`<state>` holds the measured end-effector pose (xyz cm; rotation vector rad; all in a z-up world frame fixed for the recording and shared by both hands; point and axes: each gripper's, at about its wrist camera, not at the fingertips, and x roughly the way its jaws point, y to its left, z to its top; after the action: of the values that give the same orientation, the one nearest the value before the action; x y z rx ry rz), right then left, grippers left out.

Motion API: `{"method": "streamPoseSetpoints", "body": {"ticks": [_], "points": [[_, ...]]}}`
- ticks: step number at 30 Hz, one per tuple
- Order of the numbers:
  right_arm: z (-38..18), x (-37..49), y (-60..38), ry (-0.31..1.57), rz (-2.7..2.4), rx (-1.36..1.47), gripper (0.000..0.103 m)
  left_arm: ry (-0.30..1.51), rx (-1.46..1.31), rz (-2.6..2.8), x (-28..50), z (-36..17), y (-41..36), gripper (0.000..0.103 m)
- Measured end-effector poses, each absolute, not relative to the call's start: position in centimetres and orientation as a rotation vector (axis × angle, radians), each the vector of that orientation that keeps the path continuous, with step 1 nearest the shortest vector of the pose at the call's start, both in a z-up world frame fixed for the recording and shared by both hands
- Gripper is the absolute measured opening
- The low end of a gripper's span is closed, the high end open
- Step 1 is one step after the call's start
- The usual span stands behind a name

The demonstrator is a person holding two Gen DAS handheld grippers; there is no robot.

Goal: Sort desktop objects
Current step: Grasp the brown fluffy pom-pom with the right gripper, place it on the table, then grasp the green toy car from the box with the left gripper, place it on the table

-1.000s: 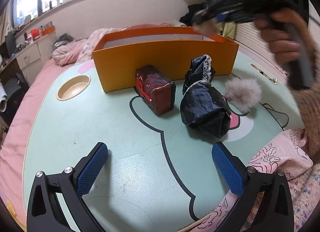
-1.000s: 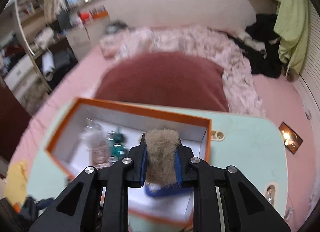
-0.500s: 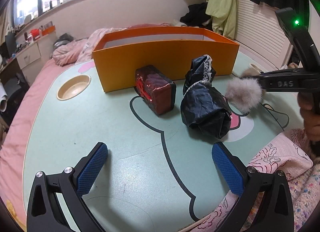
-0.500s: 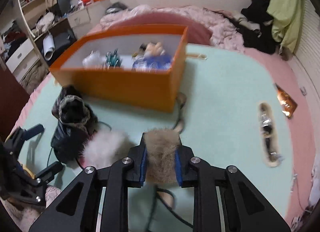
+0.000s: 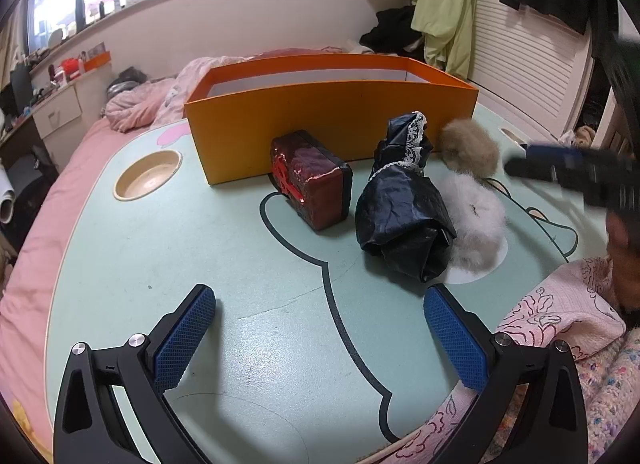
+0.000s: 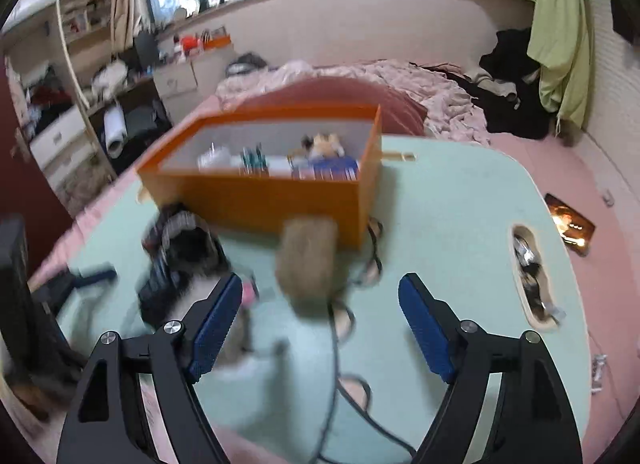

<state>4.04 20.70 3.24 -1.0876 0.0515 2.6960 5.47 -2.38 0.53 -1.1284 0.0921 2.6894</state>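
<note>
An orange box (image 5: 332, 119) (image 6: 264, 195) with several small items inside stands at the far side of the green table (image 5: 240, 304). In front of it lie a dark red case (image 5: 316, 187), a black bundle with lace (image 5: 404, 215) (image 6: 176, 260), a white fluffy ball (image 5: 476, 219) and a brown fluffy ball (image 5: 468, 145) (image 6: 308, 264). My right gripper (image 6: 320, 322) is opening and its pads no longer touch the brown ball, which sits just ahead of them by the box corner. My left gripper (image 5: 320, 340) hangs open over bare table, nothing between its fingers.
A round cup recess (image 5: 148, 175) lies at the table's left, an oval slot (image 6: 528, 276) at its right. Black cable (image 6: 340, 364) runs under the right gripper. A pink patterned cloth (image 5: 560, 316) lies at the near right edge. A bed with pink bedding (image 6: 360, 75) is behind.
The right gripper came from above the box down to the table with the brown ball and let go of it; its jaws now stand wide. The left gripper stayed still.
</note>
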Motion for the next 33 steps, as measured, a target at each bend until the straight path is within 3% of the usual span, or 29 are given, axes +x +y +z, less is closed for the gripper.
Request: {"method": "streamPoseSetpoints", "body": {"ticks": [7, 12, 22, 29, 33], "points": [[0.3, 4.4, 19.5, -0.103, 2.659, -1.120, 0.085, 0.095, -1.124, 2.690, 5.5, 0.5, -2.6, 0.103], [-0.1, 4.1, 20.0, -0.089, 2.666, -1.100, 0.100, 0.095, -1.125, 2.690, 5.5, 0.6, -2.6, 0.103], [-0.2, 3.9, 19.9, -0.093, 2.669, -1.104, 0.102, 0.031, -1.072, 2.737, 6.1, 2.1, -3.9, 0.102], [-0.2, 3.9, 19.9, -0.091, 2.667, -1.104, 0.102, 0.025, -0.943, 2.713, 3.7, 9.4, -4.1, 0.089], [-0.2, 4.0, 19.8, -0.091, 2.665, -1.103, 0.102, -0.094, -1.085, 2.562, -3.4, 11.8, -3.4, 0.071]]}}
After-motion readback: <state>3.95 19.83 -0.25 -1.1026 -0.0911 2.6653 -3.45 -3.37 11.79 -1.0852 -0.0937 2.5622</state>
